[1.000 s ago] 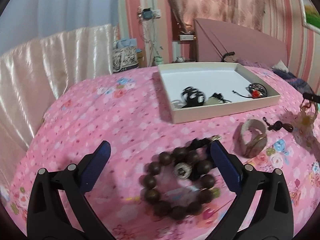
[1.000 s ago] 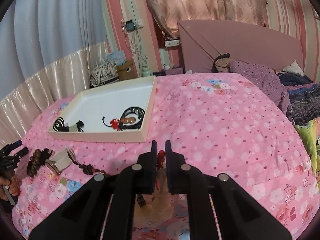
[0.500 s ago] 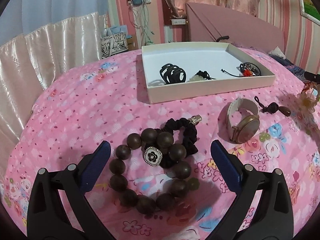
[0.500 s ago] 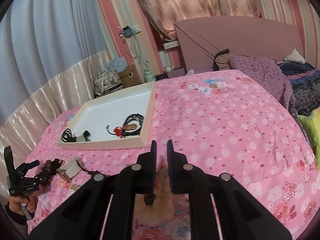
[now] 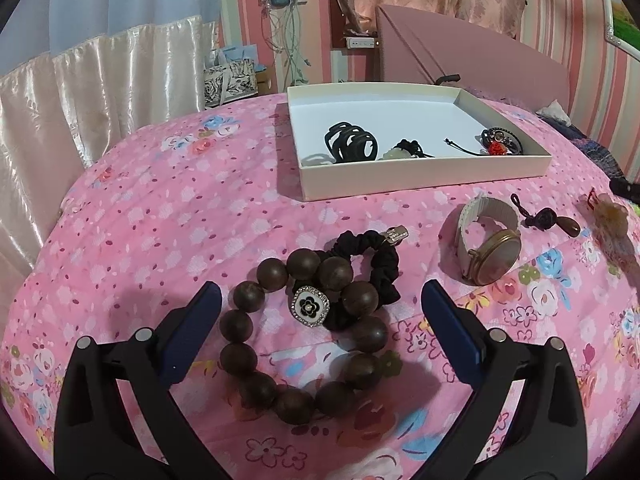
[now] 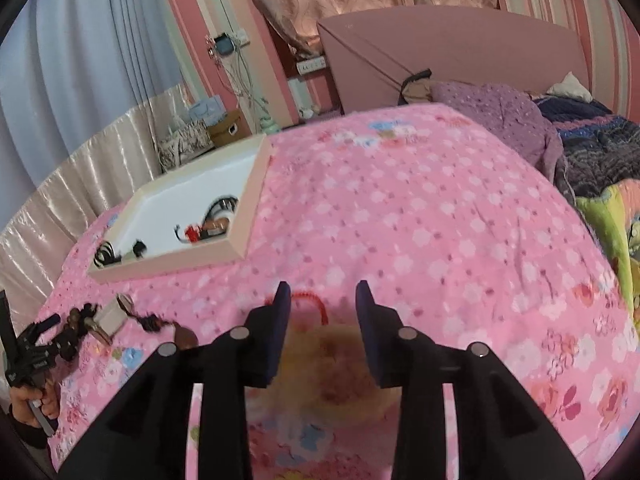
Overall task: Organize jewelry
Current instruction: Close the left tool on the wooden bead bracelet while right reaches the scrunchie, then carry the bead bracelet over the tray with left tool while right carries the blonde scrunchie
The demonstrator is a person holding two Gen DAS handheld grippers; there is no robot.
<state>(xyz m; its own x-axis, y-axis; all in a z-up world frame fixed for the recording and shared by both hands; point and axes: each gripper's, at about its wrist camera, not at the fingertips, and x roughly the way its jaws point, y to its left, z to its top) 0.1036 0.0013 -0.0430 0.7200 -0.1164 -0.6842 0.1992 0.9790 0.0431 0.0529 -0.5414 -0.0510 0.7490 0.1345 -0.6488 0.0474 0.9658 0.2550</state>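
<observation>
left gripper: fingers spread wide, nothing clamped; wooden bead bracelet lies on the pink floral bedspread between the two fingers, touching neither. black scrunchie with a flower charm overlaps the far side of the bracelet, just beyond the fingertips. watch with pale strap lies beyond the right-hand finger; dark knotted pendant just past it; pale flower hair piece further out to the same side. white tray sits well ahead of the fingertips, holding a black hair claw, a small pale pendant on black cord and a red-and-black corded piece. right gripper: jaws have just been opening, now released with a clear gap; the pale flower hair piece with its red loop lies on the bedspread between and under the fingers, blurred, not pressed by either pad. the tray stands ahead and to the left of these fingers. a hand holding the left gripper shows at the far left edge.
</observation>
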